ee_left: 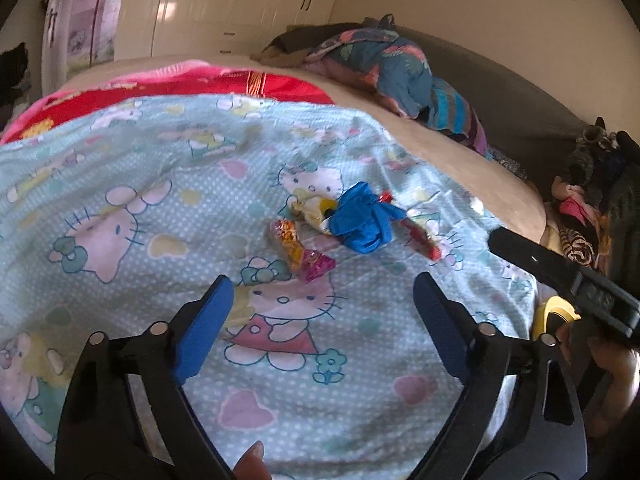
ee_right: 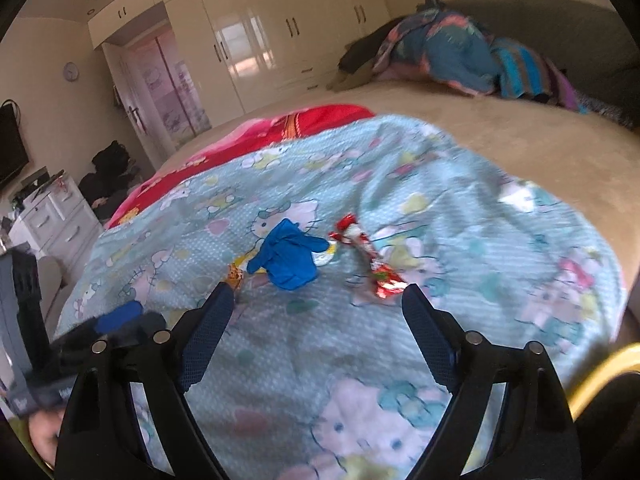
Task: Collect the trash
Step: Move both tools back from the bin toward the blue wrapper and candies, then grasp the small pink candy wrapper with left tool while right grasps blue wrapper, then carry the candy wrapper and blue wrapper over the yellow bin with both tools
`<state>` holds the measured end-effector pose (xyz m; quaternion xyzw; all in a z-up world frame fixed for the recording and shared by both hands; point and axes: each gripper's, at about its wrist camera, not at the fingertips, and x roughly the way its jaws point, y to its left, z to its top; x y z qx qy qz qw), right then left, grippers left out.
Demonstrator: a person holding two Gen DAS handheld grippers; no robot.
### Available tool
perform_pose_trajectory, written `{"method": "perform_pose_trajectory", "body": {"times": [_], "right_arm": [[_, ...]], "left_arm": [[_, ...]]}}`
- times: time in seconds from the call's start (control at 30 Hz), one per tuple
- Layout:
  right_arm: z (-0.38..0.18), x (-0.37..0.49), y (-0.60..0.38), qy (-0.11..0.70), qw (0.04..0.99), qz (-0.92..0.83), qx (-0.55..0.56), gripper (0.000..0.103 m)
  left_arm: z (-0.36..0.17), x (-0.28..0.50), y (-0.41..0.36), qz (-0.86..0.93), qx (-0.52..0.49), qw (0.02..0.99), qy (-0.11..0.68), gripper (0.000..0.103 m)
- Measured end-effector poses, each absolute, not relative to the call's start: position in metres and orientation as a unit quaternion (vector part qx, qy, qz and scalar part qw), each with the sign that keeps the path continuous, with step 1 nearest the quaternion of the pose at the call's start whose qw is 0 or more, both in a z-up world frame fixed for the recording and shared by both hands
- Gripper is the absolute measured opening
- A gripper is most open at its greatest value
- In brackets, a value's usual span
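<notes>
A small heap of trash lies on a light blue cartoon-cat blanket on a bed. In it are a crumpled blue glove, an orange and pink wrapper, a red and white wrapper and a yellow and white wrapper. My left gripper hovers open just short of the heap, nothing between its blue pads. My right gripper is open too, near the glove and the red wrapper. The right gripper's black body shows at the left wrist view's right edge.
A red blanket lies beyond the blue one. Piled clothes sit at the bed's far side by a grey headboard. Cream wardrobes line the back wall. A white dresser stands left. A yellow rim shows low right.
</notes>
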<state>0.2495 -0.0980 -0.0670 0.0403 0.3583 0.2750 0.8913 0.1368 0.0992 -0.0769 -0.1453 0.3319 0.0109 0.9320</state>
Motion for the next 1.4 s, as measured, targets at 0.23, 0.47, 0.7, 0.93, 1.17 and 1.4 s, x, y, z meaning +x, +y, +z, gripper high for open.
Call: {"method": "perform_pose_trajectory", "body": {"times": [0.23, 0.47, 0.7, 0.93, 1.17, 1.4], "right_arm": [[-0.094, 0.29, -0.067, 0.401, 0.869, 0.289, 0.027, 0.071], [-0.111, 0.315, -0.046, 0.426, 0.848, 0.31, 0.045, 0.061], [-0.119, 0.323, -0.039, 0.441, 0.833, 0.328, 0.066, 0.017], [-0.111, 0.294, -0.063, 0.414, 0.847, 0.323, 0.083, 0.008], [-0.094, 0.25, -0.092, 0.37, 0.87, 0.313, 0.084, 0.007], [-0.077, 0.219, -0.12, 0.344, 0.883, 0.305, 0.095, 0.007]], "left_arm": [[-0.092, 0.158, 0.103, 0.001, -0.145, 0.925, 0.352, 0.07], [-0.106, 0.175, 0.108, -0.008, -0.155, 0.917, 0.368, 0.063], [-0.116, 0.19, 0.112, -0.011, -0.175, 0.907, 0.382, 0.052], [-0.125, 0.194, 0.109, -0.021, -0.188, 0.899, 0.395, 0.028], [-0.12, 0.185, 0.105, -0.034, -0.193, 0.902, 0.386, 0.017], [-0.107, 0.161, 0.087, -0.054, -0.18, 0.91, 0.37, 0.015]]}}
